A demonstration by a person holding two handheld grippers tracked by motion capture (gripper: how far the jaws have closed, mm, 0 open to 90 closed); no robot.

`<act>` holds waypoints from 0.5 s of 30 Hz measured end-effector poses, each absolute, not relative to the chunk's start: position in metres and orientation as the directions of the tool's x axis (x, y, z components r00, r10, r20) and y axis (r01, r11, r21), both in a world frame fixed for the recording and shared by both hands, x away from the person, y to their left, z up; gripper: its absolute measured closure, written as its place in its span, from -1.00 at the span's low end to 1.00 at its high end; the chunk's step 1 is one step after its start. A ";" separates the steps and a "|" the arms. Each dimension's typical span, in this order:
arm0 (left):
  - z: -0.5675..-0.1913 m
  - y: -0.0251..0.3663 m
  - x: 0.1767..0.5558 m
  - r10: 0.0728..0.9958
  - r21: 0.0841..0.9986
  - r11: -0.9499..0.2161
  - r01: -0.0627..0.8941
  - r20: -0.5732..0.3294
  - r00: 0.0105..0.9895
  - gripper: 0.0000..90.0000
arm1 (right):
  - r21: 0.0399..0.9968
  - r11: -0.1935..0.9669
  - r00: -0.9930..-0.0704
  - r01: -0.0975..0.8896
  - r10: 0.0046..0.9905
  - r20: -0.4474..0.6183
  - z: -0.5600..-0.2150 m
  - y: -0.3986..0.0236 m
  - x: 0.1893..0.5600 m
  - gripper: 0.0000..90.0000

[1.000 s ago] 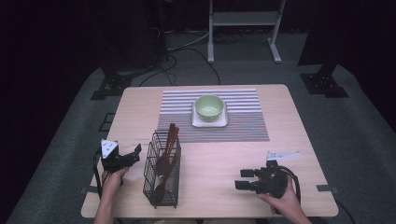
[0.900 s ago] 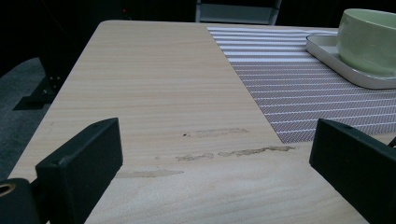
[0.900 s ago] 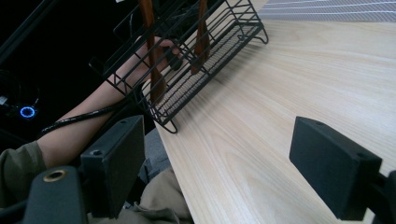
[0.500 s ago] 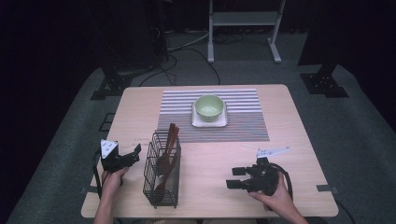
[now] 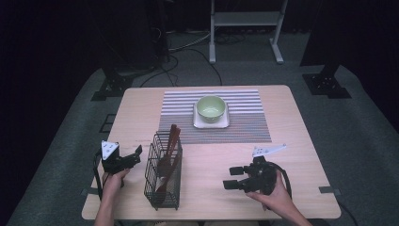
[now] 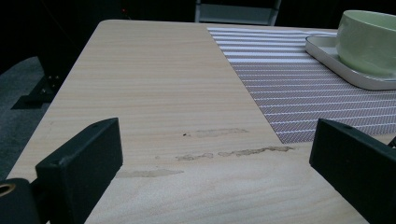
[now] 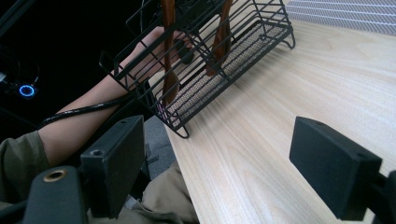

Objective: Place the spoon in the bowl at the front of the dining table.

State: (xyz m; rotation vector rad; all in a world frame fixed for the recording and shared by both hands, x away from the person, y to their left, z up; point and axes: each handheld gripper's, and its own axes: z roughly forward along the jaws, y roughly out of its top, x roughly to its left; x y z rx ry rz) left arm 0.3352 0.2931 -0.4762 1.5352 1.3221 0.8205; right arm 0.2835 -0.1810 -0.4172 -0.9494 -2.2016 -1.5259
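Pale wooden tabletop [image 5: 301,141] ahead: your right tool [image 5: 229,177], jaws apart, has swung left toward the black wire basket [image 5: 163,176] of brown wooden utensils [image 5: 170,146], while your left tool [image 5: 137,153] waits open.

I count one wire basket [image 5: 163,172] on my table [image 5: 301,127], and inside it two brown wooden utensils [image 5: 167,162] standing on end. Further back lies one striped placemat [image 5: 244,127], carrying one square white tray [image 5: 211,122], and on that tray sits one pale green bowl [image 5: 210,108]. I hold two tongs: my left gripper [image 5: 133,156] and my right gripper [image 5: 231,177], each with two black jaws. Beyond the table I count one metal stand [image 5: 246,21] on the floor.
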 end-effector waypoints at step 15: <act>-0.476 0.293 0.335 0.977 0.931 -0.002 0.365 -0.077 0.201 -0.96 | 0.723 0.239 -0.754 0.648 0.334 0.565 -0.404 -0.170 0.288 -0.63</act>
